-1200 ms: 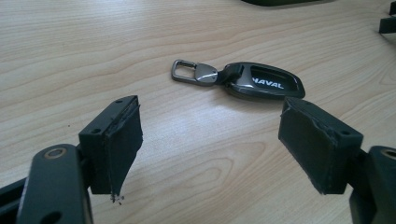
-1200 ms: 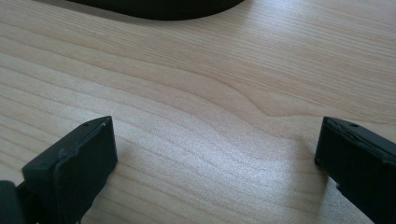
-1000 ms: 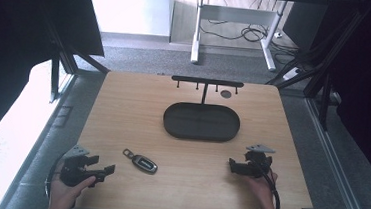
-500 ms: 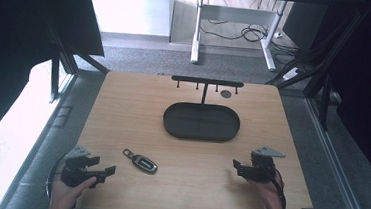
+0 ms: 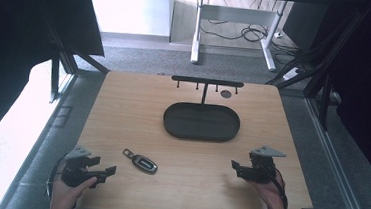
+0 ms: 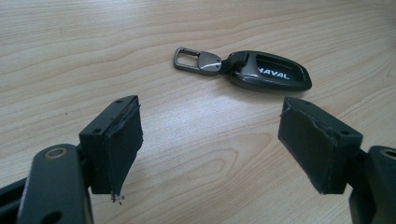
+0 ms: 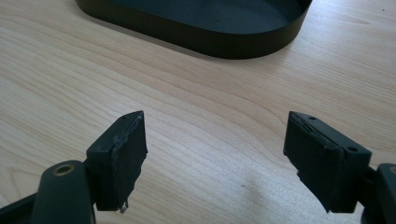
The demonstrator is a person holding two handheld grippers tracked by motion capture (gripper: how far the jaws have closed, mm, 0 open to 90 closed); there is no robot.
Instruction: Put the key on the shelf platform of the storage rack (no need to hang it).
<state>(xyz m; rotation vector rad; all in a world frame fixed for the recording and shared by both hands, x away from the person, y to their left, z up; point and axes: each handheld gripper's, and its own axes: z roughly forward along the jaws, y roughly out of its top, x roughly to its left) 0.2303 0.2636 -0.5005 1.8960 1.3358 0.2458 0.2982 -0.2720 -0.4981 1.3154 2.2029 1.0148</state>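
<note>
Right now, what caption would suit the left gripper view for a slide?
Open claw hovering over a wooden table, aimed at a dark key fob with a metal clip.

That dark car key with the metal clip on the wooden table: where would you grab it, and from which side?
Probably the dark glossy car key fob across its narrow plastic body, coming from above with the open left claw, which is nearest. The key lies flat and long, so its two long edges give the pads parallel faces. The silver metal clip looks too thin and loose to hold steadily.
</note>
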